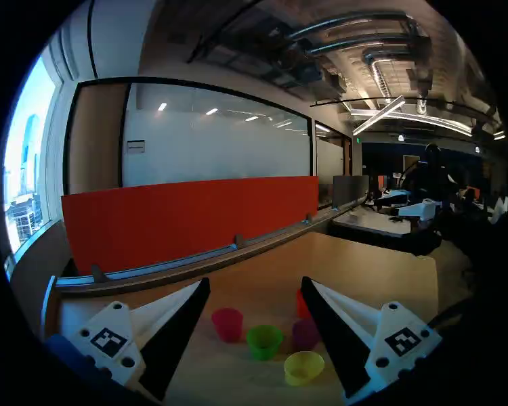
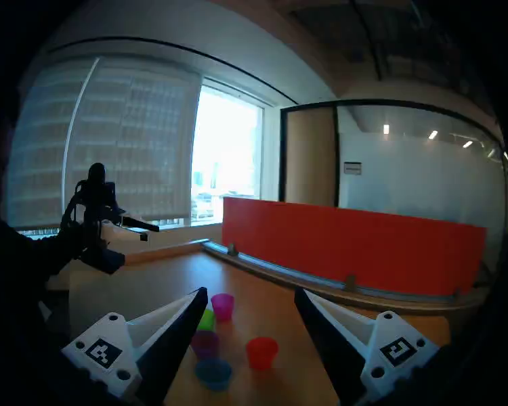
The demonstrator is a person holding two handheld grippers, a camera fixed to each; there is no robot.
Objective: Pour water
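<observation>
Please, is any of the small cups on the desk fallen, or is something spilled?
Nothing stands out. The small plastic cups, magenta, green, purple, yellow, red and blue, all stand upright on the wooden desk; no spill is visible.

Small coloured cups (image 1: 264, 340) stand upright, clustered on the desk (image 1: 362, 264).

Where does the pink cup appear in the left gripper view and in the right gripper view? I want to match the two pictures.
Left gripper view: the pink cup is low, left of centre, the leftmost cup, beside the green cup.
Right gripper view: the pink cup is low, left of centre, the farthest cup of the group.
Shared landmark: the red divider panel behind the cups.
</observation>
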